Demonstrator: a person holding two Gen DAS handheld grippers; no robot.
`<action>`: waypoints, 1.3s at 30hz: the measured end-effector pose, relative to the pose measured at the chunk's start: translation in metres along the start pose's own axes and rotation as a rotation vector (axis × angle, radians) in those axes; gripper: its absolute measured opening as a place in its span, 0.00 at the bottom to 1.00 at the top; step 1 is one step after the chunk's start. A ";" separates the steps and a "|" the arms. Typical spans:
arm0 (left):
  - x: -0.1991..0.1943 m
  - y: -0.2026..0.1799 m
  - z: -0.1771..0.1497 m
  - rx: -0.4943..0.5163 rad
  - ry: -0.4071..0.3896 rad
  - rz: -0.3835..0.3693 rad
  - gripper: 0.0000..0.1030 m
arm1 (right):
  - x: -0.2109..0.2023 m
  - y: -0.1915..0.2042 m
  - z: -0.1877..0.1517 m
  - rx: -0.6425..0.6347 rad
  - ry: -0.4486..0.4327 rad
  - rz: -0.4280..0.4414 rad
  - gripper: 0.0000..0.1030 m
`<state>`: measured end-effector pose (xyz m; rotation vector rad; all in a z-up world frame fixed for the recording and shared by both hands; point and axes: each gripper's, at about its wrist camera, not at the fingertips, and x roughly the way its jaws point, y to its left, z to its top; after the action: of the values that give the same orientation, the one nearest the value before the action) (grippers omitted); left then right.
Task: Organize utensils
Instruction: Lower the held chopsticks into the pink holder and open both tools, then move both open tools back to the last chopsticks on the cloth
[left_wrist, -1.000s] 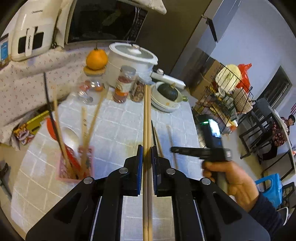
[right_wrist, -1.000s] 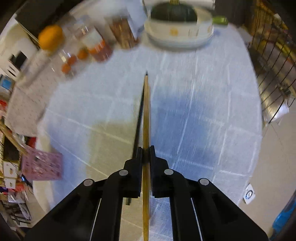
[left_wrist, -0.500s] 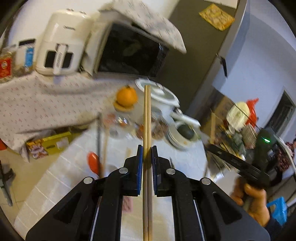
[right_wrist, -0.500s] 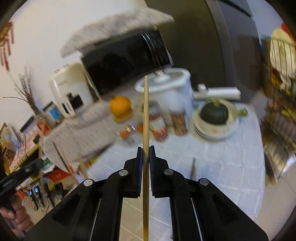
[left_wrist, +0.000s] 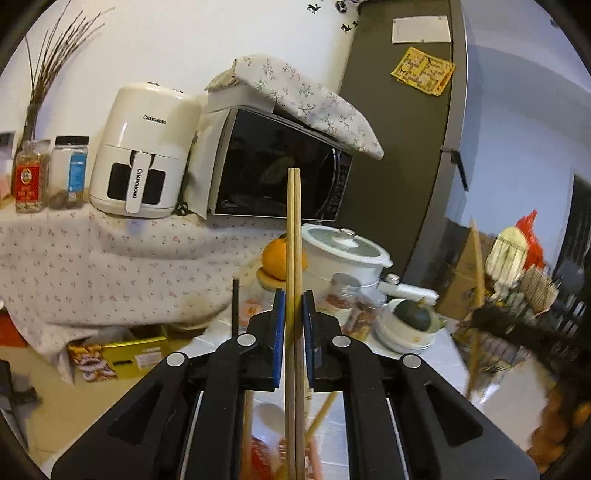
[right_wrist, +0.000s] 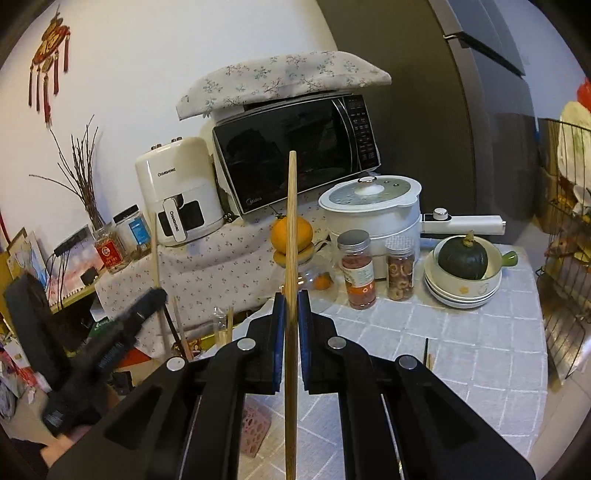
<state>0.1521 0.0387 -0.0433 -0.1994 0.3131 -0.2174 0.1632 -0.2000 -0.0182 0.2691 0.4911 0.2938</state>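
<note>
Between the fingers of the left gripper (left_wrist: 294, 321) a pair of wooden chopsticks (left_wrist: 293, 236) stood clamped, tips pointing up in front of the microwave (left_wrist: 280, 170). The right gripper (right_wrist: 291, 314) was closed on a single wooden chopstick (right_wrist: 291, 229), its tip raised before the orange (right_wrist: 301, 230). Below lay the tiled tablecloth (right_wrist: 461, 343), with a pink holder (right_wrist: 256, 424) partly hidden under the right gripper.

air fryer (left_wrist: 142, 155): "CHANGHONG" | microwave (right_wrist: 295, 147): "Midea"
</note>
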 end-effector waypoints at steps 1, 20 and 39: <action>0.003 0.001 -0.004 0.011 0.012 0.004 0.08 | -0.001 0.000 -0.001 0.002 -0.004 -0.001 0.07; -0.001 0.002 -0.015 -0.013 0.206 0.106 0.53 | 0.011 0.022 -0.026 0.003 0.033 0.009 0.07; -0.019 0.072 0.018 -0.282 0.611 0.189 0.73 | 0.032 0.068 -0.030 0.084 -0.135 -0.041 0.07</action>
<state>0.1531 0.1153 -0.0370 -0.3791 0.9681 -0.0398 0.1612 -0.1212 -0.0354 0.3580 0.3752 0.2136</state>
